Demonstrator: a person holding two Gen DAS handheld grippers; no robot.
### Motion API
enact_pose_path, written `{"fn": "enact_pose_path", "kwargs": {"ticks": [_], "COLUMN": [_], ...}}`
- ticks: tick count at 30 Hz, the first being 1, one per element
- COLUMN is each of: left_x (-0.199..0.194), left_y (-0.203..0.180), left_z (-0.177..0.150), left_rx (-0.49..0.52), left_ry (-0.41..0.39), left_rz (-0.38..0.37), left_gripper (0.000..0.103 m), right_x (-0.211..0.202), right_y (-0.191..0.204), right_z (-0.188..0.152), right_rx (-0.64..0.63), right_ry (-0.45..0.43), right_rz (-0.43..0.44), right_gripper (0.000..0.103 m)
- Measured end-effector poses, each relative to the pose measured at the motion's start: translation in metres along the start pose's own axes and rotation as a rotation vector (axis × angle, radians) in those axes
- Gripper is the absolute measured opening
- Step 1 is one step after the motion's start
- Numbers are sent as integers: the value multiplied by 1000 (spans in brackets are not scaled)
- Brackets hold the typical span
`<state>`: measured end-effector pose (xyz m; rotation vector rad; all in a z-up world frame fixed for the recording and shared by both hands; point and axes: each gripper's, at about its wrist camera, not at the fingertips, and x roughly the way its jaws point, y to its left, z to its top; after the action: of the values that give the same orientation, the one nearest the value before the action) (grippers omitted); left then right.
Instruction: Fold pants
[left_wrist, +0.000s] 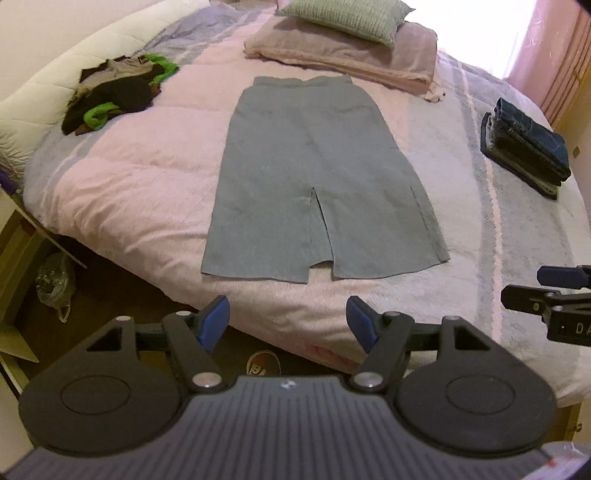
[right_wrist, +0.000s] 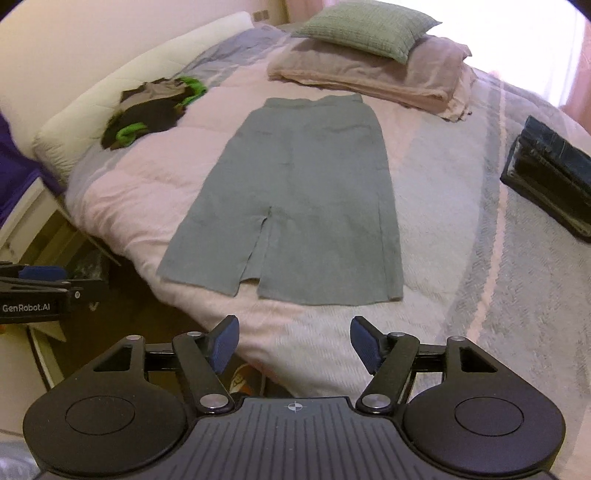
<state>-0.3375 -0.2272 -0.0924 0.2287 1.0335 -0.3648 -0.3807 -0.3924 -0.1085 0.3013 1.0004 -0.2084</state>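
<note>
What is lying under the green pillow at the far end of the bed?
The green pillow rests on a folded pinkish blanket. Whatever lies beneath that blanket is covered and cannot be seen.

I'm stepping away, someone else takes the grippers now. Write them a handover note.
Left gripper: open, empty, short of the bed's near edge.
Right gripper: open, empty, level with the left.
Grey garment: spread flat on the pink bedspread, waistband far, slit hem near.
Folded stack at right, unfolded heap far left.
Done: laid out. Left: every fold.
</note>
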Motion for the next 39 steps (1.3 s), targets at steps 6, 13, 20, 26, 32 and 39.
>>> {"fn": "enact_pose_path", "kwargs": {"ticks": [6,13,20,26,32,39], "left_x": [-34,-48,-51,-51,-47,-42], "left_y": [-6,-14,-17,-19,-25,-33], "left_z": [-14,-27,-34,-33,-29,-23], "left_rx": [-5,20,35,37,42,54], "left_ry": [-54,-63,-55,-50,-43,-42], "left_rz": [22,23,26,27,28,27], "left_gripper": [69,69,69,69,69,70], "right_x": [-24,-41,-42,-39,-35,-30], "right_y": [4,10,9,9,5,-1], "right_z": [-9,-23,-28,-27,-23,-17], "right_rx": [-50,-64,-56,-57,-56,-49], "right_ry": [-30,-50,-42,-38,-33,-35], "right_rz": [-4,12,15,19,23,22], "right_gripper": [64,65,65,65,65,65]}}
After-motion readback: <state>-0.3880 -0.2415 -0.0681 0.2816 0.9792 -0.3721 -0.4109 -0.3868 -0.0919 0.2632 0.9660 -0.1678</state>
